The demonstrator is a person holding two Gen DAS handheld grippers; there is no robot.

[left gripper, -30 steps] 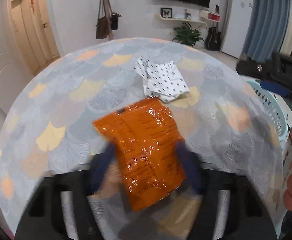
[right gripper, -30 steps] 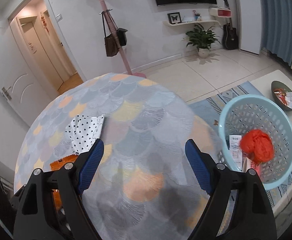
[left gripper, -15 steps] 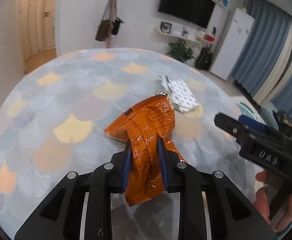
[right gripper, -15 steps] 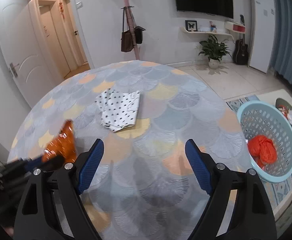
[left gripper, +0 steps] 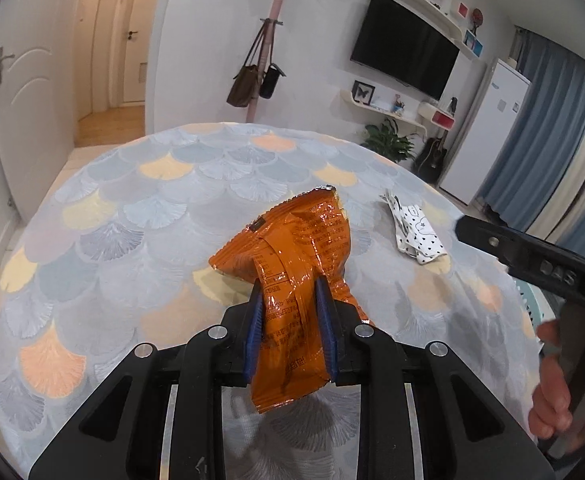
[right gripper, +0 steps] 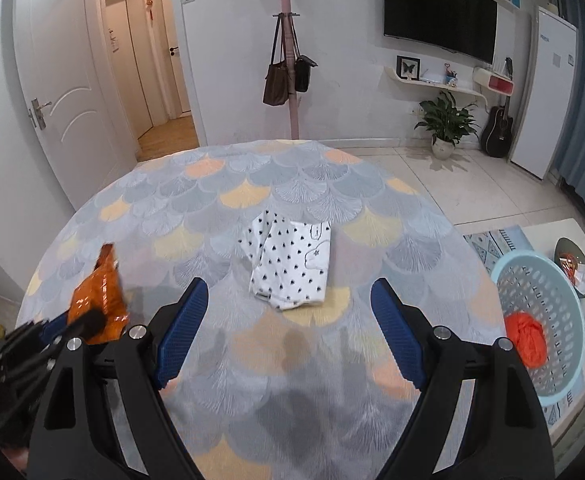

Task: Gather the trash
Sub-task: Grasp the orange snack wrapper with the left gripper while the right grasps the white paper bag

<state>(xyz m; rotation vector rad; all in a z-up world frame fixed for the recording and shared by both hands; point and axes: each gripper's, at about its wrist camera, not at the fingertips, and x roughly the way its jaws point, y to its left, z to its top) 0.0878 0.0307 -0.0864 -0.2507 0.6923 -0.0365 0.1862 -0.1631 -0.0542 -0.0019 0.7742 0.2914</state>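
The left gripper (left gripper: pixel 290 320) is pinching a crinkled orange foil snack wrapper (left gripper: pixel 296 248) between its blue pads (left gripper: pixel 252 328), jaws drawn nearly together on the lower half of the bag; the wrapper is standing up out of the jaws, its torn silver-edged top pointing away over the round table with the grey and peach fan-patterned cloth (left gripper: pixel 132 208), and its loose bottom corner is hanging below the pads, seemingly clear of the cloth.

The right gripper (right gripper: pixel 288 332) is gaping wide with nothing between its fingers; it is hovering over the table just short of a white paper packet printed with small black triangles (right gripper: pixel 292 264), which is lying flat near the middle of the cloth. A pale blue perforated plastic basket (right gripper: pixel 548 280) is sitting off the table's right edge with a crumpled red plastic bag (right gripper: pixel 526 340) already inside.

Judging by its creases, the wrapper is looking feather-light, empty and limp; the glossy film is probably slippery, so a grip across a bunched fold, as here, is likely holding better than one on a single flat layer; nothing about it seems fragile. The dotted packet is appearing thin and flat against the cloth, so it is probably needing one finger slid under a raised edge or fold; the left, crumpled side is offering the best purchase.
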